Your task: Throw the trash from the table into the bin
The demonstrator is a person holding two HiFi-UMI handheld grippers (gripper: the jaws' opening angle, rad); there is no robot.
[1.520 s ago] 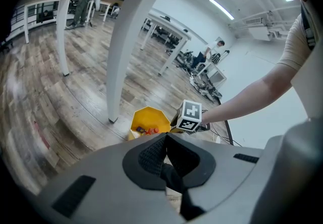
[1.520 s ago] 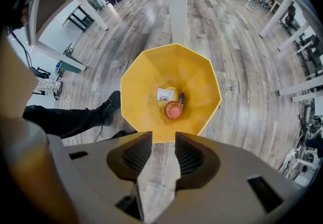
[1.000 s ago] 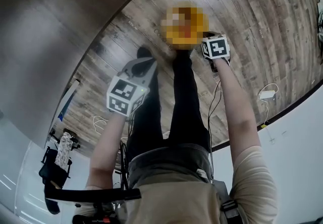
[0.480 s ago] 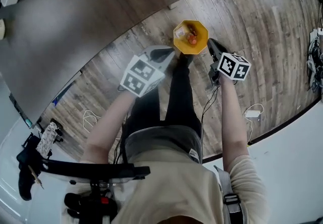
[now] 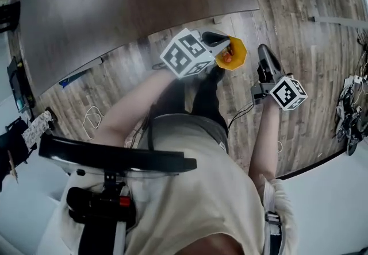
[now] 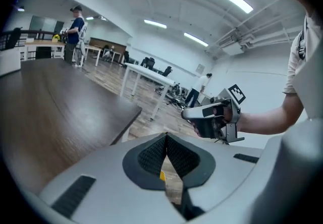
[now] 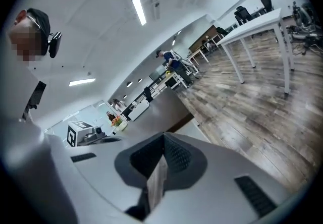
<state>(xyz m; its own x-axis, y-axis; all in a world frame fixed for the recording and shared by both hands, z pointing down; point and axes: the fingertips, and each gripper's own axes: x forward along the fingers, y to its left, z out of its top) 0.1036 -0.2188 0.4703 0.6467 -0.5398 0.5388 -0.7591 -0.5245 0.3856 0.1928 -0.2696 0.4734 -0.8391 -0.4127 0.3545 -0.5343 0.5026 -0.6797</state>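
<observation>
Hanging over the grey-brown plank floor (image 5: 299,12), both grippers are empty, jaws pressed together. The left gripper (image 5: 221,38) overlaps the yellow, angular-rimmed bin (image 5: 238,50) in the head view; the right gripper (image 5: 265,53) is just beside it. Orange trash (image 5: 228,59) lies inside. A smooth dark counter (image 5: 115,7) ends near the bin, with open floor to the right.

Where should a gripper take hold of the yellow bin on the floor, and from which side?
Probably its thin rim, from above: the yellow bin stands upright with its mouth open upward, so one jaw fits inside, one outside.
</observation>
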